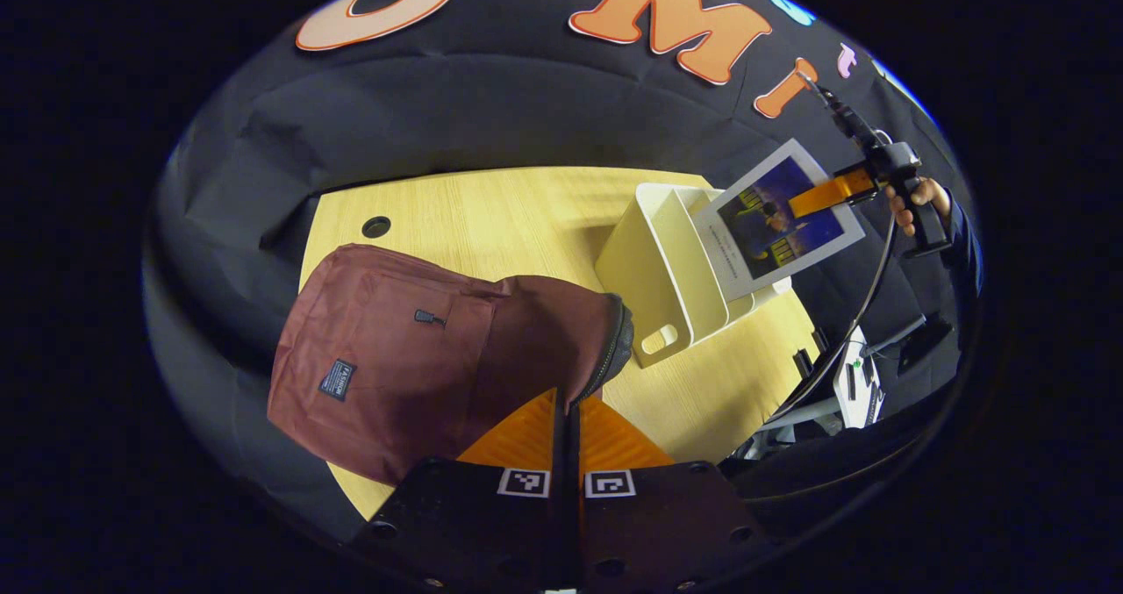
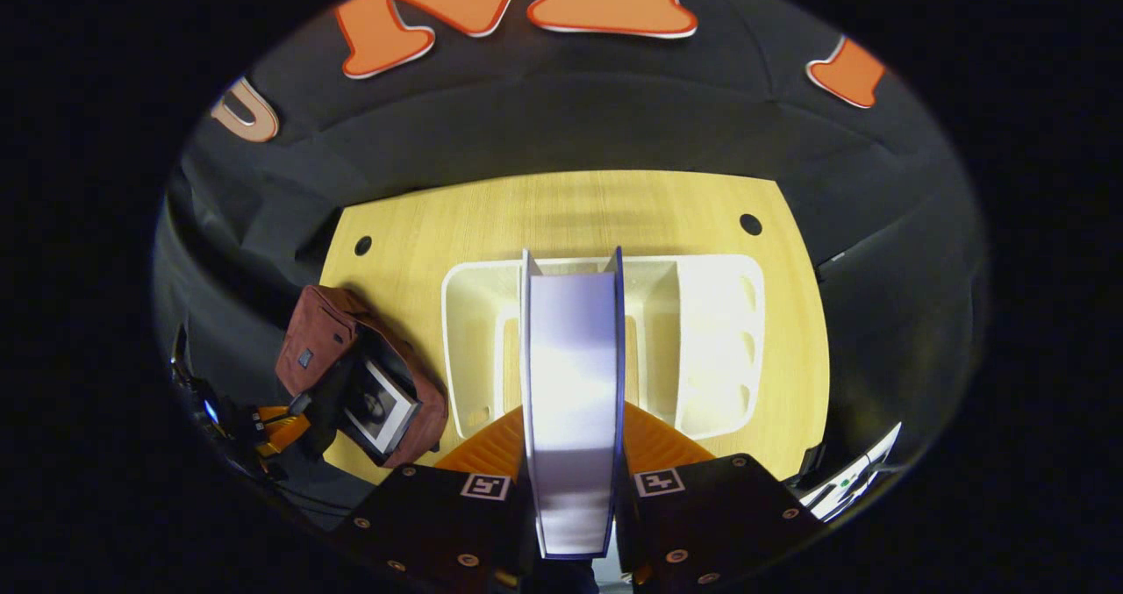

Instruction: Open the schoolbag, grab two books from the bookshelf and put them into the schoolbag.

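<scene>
Right gripper [image 2: 572, 454]: I'm pinching a book [image 2: 572, 375] edge-on, long axis running away from me, above the bookshelf [image 2: 711, 331].
Left gripper [image 1: 566, 427]: fingers pressed on the schoolbag [image 1: 412, 348] rim.
Hidden: second book [image 2: 379, 408] half-buried inside bag.

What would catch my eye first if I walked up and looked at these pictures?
Probably the book held in the air above the white bookshelf, pinched between the right gripper's fingers. Next, the maroon schoolbag lying on the wooden table to the shelf's left, its edge held up by the left gripper; in the right gripper view another book already sits inside it.
</scene>
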`<state>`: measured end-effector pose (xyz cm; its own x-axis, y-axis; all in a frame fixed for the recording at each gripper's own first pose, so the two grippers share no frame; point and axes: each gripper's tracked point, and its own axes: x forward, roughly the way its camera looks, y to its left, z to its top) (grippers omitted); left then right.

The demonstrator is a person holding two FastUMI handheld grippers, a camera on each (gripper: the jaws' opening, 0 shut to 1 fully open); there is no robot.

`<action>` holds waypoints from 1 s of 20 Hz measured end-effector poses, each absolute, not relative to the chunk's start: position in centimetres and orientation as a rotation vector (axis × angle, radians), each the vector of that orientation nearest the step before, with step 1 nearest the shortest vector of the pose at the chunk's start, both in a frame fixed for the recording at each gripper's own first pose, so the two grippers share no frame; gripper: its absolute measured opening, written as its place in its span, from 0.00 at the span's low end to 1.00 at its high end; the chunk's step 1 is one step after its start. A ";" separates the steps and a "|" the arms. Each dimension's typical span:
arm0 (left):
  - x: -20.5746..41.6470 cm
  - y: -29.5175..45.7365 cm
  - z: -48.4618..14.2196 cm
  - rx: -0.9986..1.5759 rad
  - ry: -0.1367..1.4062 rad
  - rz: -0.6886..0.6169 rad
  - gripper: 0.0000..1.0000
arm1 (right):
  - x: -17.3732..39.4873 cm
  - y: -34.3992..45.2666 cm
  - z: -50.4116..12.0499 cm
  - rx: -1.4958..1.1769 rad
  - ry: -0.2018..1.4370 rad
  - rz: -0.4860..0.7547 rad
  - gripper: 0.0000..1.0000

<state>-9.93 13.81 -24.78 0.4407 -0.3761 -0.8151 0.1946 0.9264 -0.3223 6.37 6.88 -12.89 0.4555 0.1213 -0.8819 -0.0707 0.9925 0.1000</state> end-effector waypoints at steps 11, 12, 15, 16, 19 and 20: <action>-9.6 15.6 -23.6 -0.130 1.044 -0.427 0.01 | -1.4 13.2 -10.2 0.415 0.974 0.229 0.36; -9.5 15.6 -23.4 -0.123 1.043 -0.437 0.01 | -2.2 14.1 -10.5 0.446 0.969 0.241 0.36; -9.4 16.1 -22.9 -0.100 1.042 -0.457 0.01 | -4.0 16.6 -11.8 0.529 0.965 0.258 0.36; -9.5 16.2 -22.9 -0.098 1.043 -0.461 0.01 | -4.3 17.2 -12.3 0.547 0.961 0.254 0.36; -8.8 16.0 -22.2 -0.094 1.040 -0.474 0.01 | -5.4 19.4 -13.4 0.612 0.962 0.262 0.35; -8.6 15.9 -22.2 -0.089 1.042 -0.477 0.01 | -5.7 20.1 -13.8 0.641 0.963 0.268 0.36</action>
